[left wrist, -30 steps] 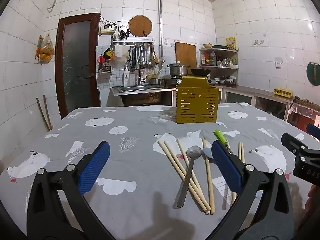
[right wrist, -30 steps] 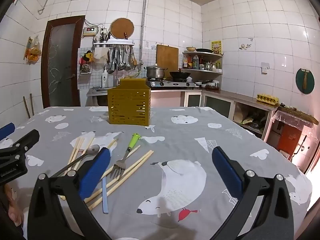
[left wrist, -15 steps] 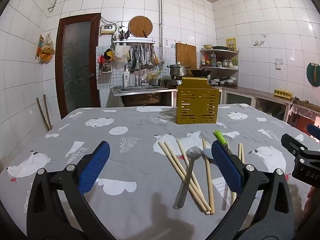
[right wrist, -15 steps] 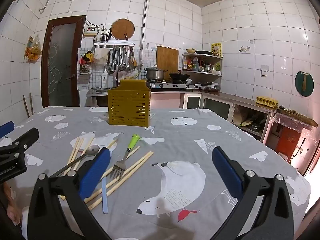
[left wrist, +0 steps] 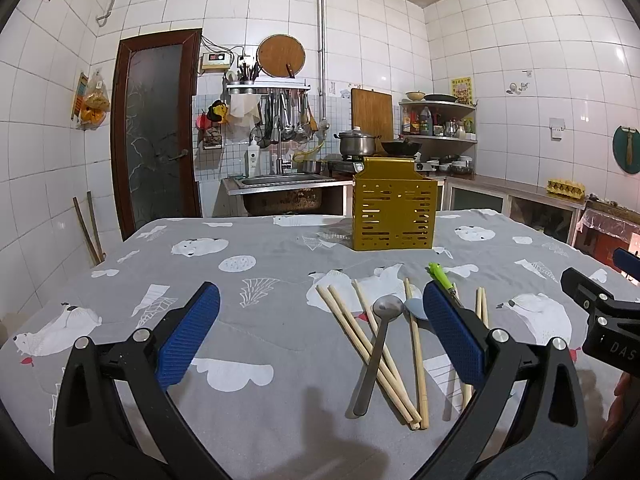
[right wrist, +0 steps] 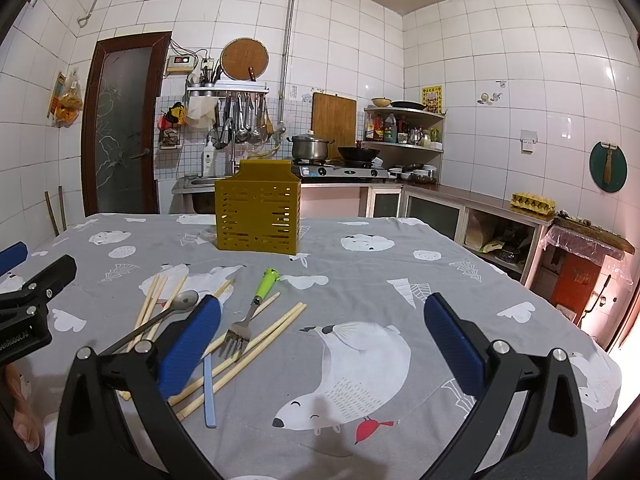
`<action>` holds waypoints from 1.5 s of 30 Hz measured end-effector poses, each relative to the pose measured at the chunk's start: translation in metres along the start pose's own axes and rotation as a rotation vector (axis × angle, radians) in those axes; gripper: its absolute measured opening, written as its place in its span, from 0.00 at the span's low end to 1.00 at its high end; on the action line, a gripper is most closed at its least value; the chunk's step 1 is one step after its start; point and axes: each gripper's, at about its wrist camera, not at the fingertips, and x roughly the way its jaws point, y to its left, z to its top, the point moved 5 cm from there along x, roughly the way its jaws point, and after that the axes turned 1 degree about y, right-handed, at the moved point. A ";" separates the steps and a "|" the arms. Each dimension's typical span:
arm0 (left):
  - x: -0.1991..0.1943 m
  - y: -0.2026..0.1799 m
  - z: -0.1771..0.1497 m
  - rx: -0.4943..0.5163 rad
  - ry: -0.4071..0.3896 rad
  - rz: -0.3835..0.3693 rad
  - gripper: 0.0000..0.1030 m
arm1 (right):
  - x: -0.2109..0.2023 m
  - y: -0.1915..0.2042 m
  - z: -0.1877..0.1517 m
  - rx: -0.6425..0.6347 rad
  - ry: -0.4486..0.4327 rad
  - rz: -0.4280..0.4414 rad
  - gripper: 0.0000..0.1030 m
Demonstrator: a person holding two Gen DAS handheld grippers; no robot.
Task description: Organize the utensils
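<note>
Yellow slotted plastic is what the upright utensil holder (left wrist: pixel 394 216) is made of. In the left wrist view, the left gripper (left wrist: pixel 320 330) is held wide open and empty nearer than the holder, above the grey printed tablecloth (left wrist: pixel 260 264); wooden chopsticks (left wrist: pixel 362 338) and a metal spoon (left wrist: pixel 376 346) lie crossed just before it.

In the right wrist view, the right gripper (right wrist: pixel 322 342) is likewise spread and empty; the green-handled fork (right wrist: pixel 252 310) lies nearer than the holder (right wrist: pixel 258 210).

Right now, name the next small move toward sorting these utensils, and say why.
Probably lower the open left gripper onto the metal spoon: it lies on top of the chopsticks, so it lifts freely. Both grippers are empty, and the yellow holder stands upright beyond.
</note>
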 end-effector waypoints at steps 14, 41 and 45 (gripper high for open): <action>-0.001 0.001 0.005 0.002 -0.008 -0.002 0.95 | -0.002 -0.001 0.001 0.001 -0.003 -0.001 0.96; -0.002 0.000 0.004 0.003 -0.012 -0.001 0.95 | -0.002 -0.002 0.004 0.004 -0.009 -0.007 0.97; -0.002 0.000 0.005 0.003 -0.013 -0.001 0.95 | -0.002 -0.001 0.004 0.004 -0.008 -0.007 0.96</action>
